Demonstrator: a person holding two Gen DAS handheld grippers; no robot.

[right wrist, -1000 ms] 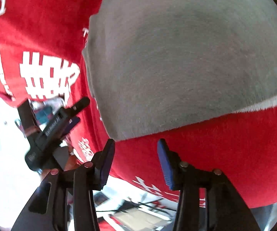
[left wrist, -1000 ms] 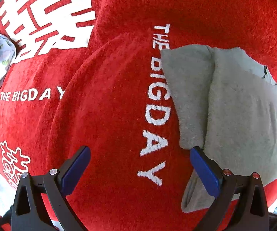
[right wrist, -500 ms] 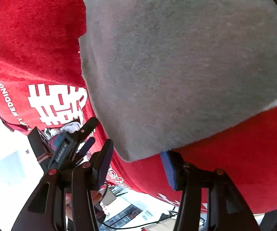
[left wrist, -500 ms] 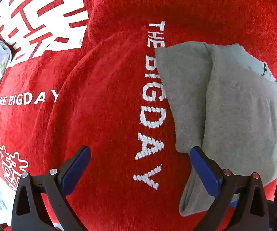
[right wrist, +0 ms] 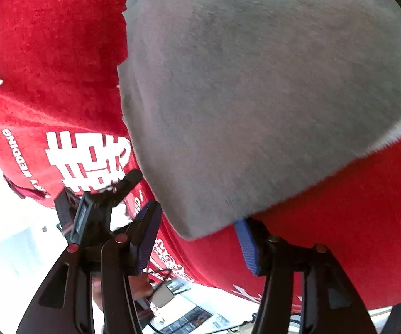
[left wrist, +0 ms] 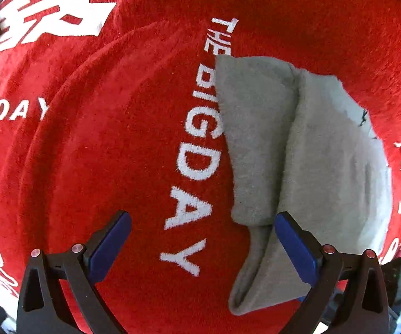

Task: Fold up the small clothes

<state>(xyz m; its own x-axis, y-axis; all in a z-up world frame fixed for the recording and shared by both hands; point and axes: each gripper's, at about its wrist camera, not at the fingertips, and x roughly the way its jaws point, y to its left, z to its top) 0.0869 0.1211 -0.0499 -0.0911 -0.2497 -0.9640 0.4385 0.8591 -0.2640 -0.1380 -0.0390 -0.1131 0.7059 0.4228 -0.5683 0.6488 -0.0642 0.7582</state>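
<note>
Grey garment point(left wrist: 306, 161), partly folded, atop red towel point(left wrist: 111, 153). Left gripper point(left wrist: 200, 239) spread wide, empty; right gripper point(right wrist: 197, 236) spread, straddling garment corner. Risk: pinching towel pile too, dragging fold askew.

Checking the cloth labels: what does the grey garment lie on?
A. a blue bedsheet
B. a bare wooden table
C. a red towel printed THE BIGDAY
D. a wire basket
C: the grey garment lies on a red towel with white THE BIGDAY lettering.
</note>
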